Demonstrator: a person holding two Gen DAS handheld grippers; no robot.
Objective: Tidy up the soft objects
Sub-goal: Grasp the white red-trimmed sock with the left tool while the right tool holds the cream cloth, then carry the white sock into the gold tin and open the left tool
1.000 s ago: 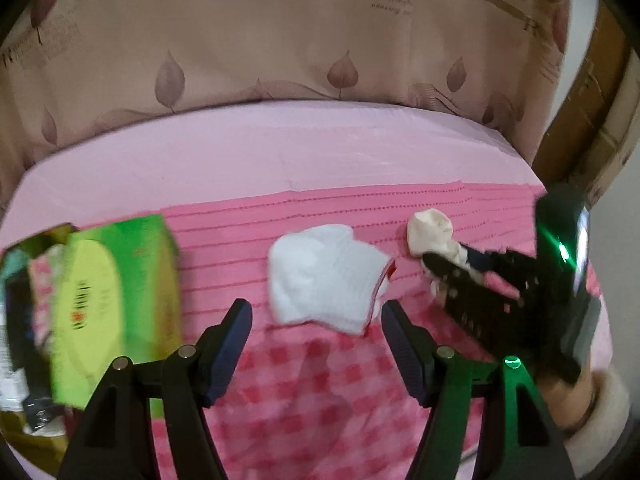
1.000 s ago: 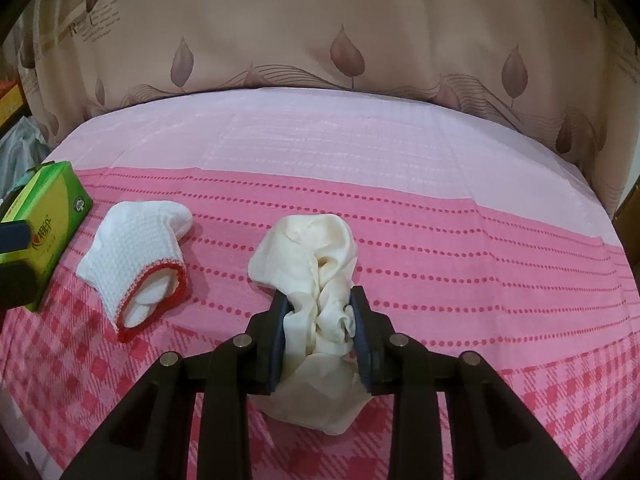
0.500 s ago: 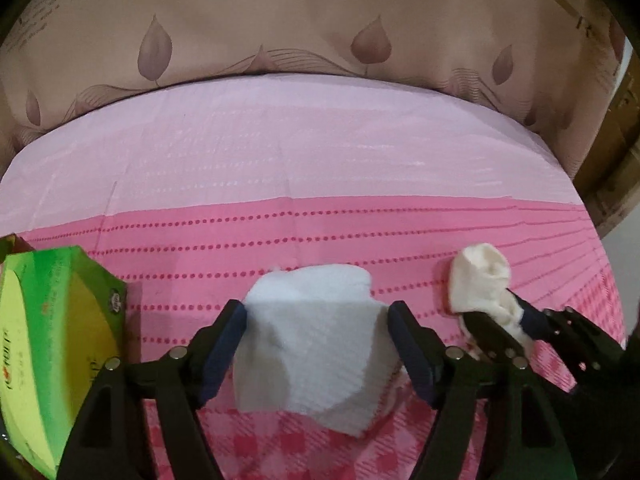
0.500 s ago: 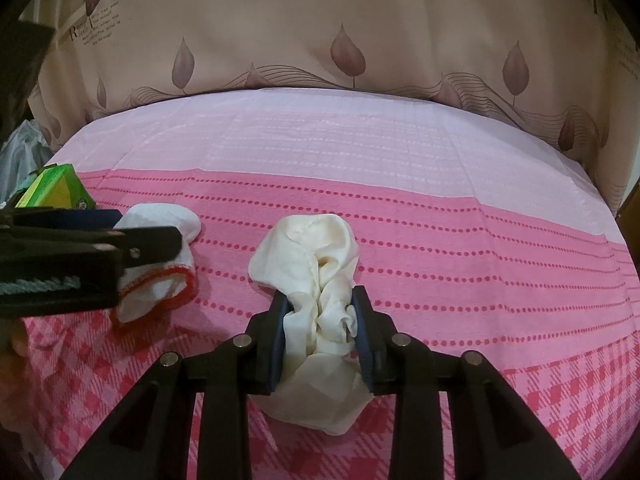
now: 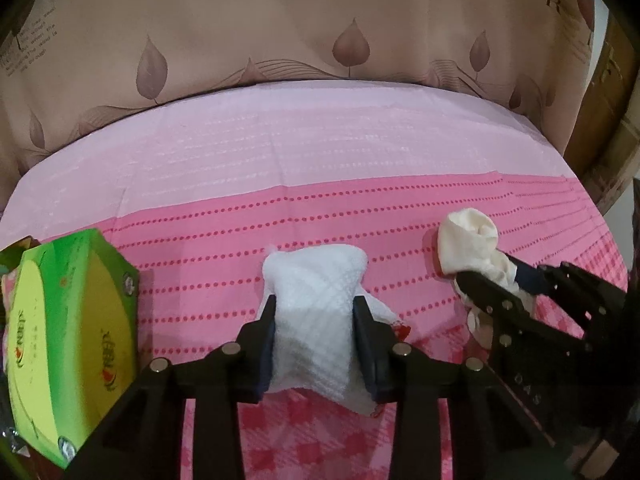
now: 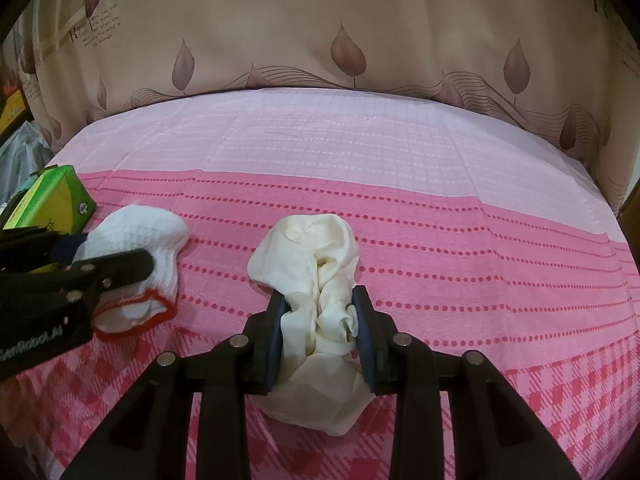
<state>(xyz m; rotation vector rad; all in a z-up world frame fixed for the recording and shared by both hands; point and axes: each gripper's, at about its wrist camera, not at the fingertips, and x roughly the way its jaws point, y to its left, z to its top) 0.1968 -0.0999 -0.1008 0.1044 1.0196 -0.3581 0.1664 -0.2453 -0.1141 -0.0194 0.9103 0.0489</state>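
Observation:
A white knitted sock with a red cuff lies on the pink cloth. My left gripper is shut on it, both fingers pressing its sides. The sock also shows in the right wrist view, at the left. A crumpled cream cloth lies in the middle of the pink cloth. My right gripper is shut on the cream cloth, which bunches between the fingers. In the left wrist view the cream cloth and the right gripper sit at the right.
A green and yellow box stands at the left, close beside the left gripper; it also shows in the right wrist view. The pink cloth covers the surface. A beige leaf-patterned curtain hangs behind. Brown cardboard is far right.
My left gripper moved forward over the white sock and closed on it. The right gripper stayed shut on the cream cloth without moving.

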